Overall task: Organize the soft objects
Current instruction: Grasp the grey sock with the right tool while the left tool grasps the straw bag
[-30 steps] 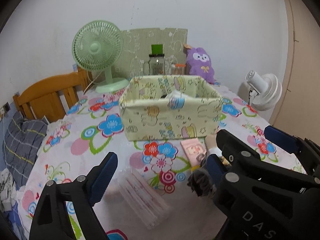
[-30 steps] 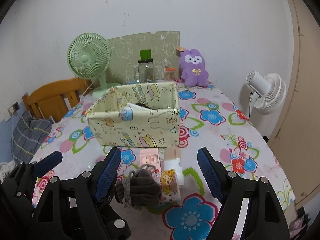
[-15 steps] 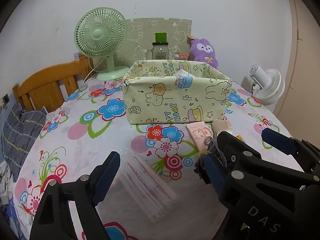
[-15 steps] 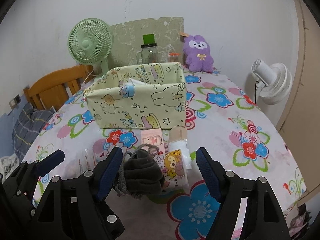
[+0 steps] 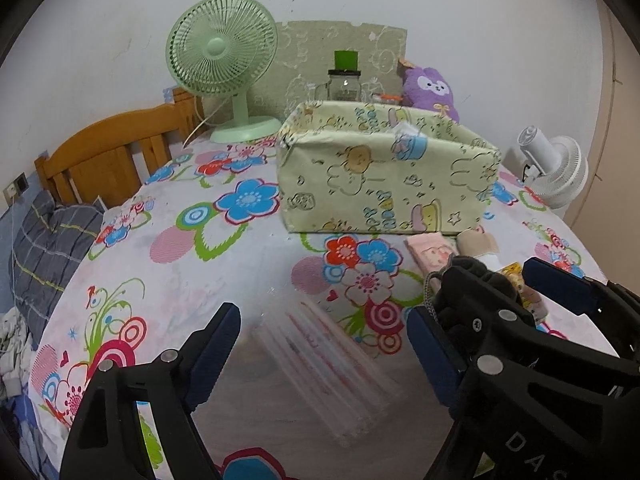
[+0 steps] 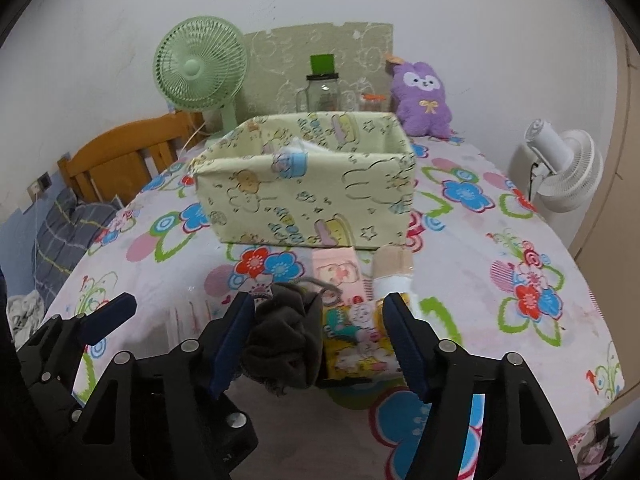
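Only the right wrist view shows the yellow pack beside the grey pouch between the closing right gripper, now lower than before, while the left gripper stands open over clear packets.

left gripper: matte black plastic frame, angular struts with cut-out windows
right gripper: same black build
fingers: dark blue ribbed pads
fasteners: round silver screws
marking: pale letters "DAS"

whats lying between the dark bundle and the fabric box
A pink packet lies flat on the tablecloth between the dark bundle and the fabric box, seen in the right wrist view.
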Demonstrator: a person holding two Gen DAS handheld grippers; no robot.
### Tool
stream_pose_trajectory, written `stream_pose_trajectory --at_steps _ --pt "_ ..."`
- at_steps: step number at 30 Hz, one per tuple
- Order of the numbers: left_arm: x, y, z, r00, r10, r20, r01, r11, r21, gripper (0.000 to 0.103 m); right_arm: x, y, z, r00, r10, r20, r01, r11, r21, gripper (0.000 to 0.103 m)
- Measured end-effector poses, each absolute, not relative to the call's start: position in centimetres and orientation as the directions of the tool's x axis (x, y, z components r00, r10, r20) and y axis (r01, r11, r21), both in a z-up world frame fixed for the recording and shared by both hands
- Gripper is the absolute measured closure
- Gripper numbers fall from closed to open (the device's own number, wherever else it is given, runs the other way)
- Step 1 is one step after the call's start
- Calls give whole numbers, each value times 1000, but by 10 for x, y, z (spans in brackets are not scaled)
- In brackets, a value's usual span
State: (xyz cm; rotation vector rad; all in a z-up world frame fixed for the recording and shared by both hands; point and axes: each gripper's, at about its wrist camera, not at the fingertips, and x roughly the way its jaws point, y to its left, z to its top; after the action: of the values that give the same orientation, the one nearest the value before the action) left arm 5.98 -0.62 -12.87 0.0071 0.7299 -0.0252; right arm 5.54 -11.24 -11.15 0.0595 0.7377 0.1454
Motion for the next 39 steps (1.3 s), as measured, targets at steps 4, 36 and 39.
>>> stream_pose_trajectory --at_steps 4,36,39 --pt "63 -1 -138 724 -11 -689 18 1000 3 17 59 -103 -119 699 209 -684 -158 978 137 54" --pt "75 1 -148 703 -40 -711 53 999 -3 73 71 -92 -129 671 232 -704 -179 972 149 74" --pt "72 -2 -144 704 -58 -708 65 998 -16 78 68 -95 -128 675 227 -702 -170 974 152 74"
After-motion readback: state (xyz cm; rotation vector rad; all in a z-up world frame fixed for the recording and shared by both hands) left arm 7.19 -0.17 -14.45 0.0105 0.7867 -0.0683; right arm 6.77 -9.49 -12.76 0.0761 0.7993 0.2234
